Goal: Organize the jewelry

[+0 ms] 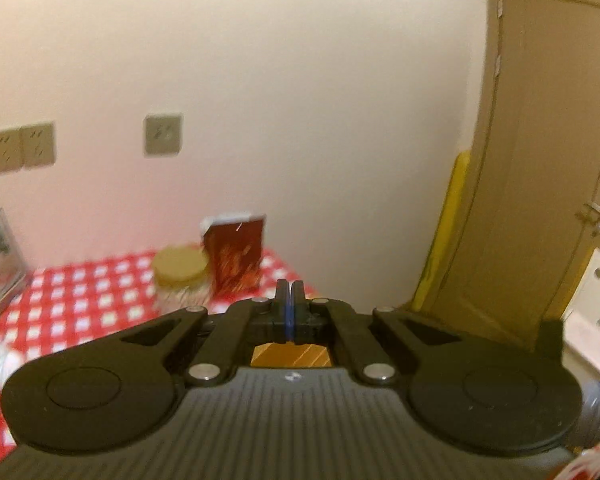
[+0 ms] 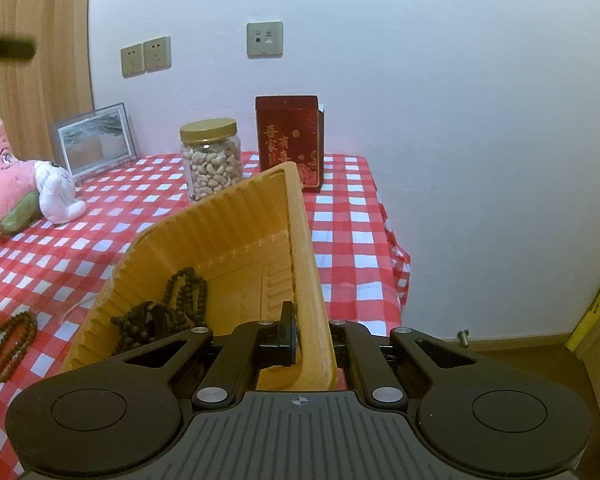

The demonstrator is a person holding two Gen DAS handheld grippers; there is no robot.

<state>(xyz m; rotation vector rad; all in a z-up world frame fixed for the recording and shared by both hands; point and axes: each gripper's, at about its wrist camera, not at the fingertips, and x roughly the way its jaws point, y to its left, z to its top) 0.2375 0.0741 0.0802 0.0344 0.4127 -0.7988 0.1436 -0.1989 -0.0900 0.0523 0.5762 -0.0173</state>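
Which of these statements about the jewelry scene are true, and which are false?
1. The right claw grips the wall of the yellow tray. True.
2. The tray is empty. False: dark beads lie inside it.
3. A bead bracelet lies on the checked cloth outside the tray. True.
4. The left claw is wide open. False: its fingers are shut together, holding nothing visible.
5. The jar has a blue lid. False: the lid is gold.
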